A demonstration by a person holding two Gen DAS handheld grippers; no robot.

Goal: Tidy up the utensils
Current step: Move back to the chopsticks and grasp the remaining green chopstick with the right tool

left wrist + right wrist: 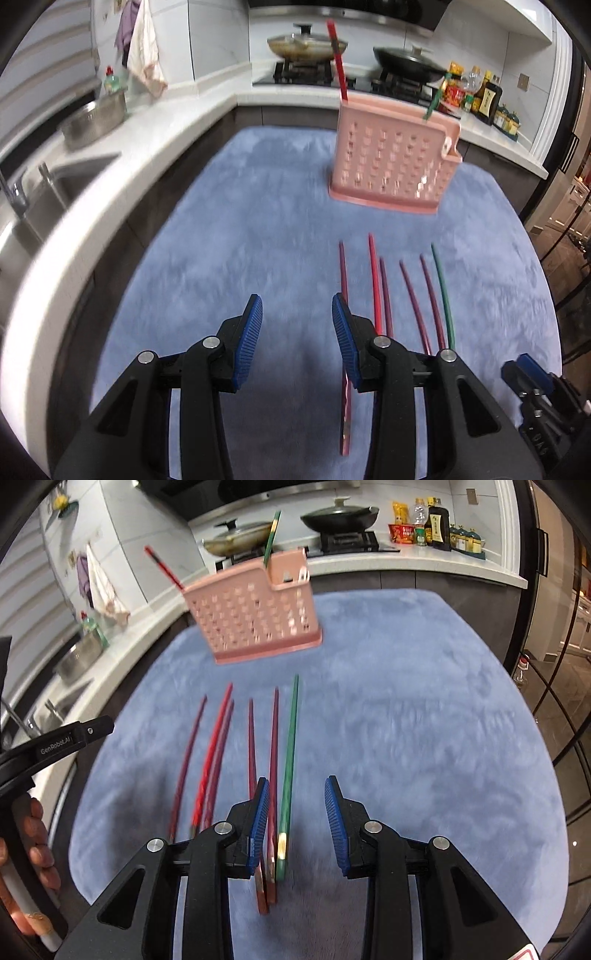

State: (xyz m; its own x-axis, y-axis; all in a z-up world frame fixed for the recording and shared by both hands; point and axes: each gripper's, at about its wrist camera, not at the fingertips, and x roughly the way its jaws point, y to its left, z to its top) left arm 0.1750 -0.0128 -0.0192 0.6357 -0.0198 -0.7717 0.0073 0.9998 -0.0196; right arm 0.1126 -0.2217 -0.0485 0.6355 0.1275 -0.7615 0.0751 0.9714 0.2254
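Six chopsticks lie side by side on the blue cloth (221,229) in front of us: we count four dark purple-red ones, one bright red chopstick (212,753) and one green chopstick (290,749), all pointing roughly toward the pink basket (391,162). Two more stand in that basket, one red stick (338,62) leaning out at its left end and one green stick (271,539) in the small pocket at its right end. That one basket stands upright on the cloth beyond the row, apart from the tips of the loose sticks. Our left gripper (297,332) hangs over the cloth with its two blue pads parted and nothing between them; the leftmost dark chopstick (343,273) runs under its right finger. Our right gripper (295,812) also has its pads apart and grips nothing; the green chopstick and a dark one beside it lie in the gap, close to the left pad, though motion blur keeps us from telling whether that pad touches them. Two lidded pans sit on the stove (314,72) behind, and one steel bowl (92,122) rests on the white counter near the sink (55,192). One hand (22,853) shows at the left edge of the right view.
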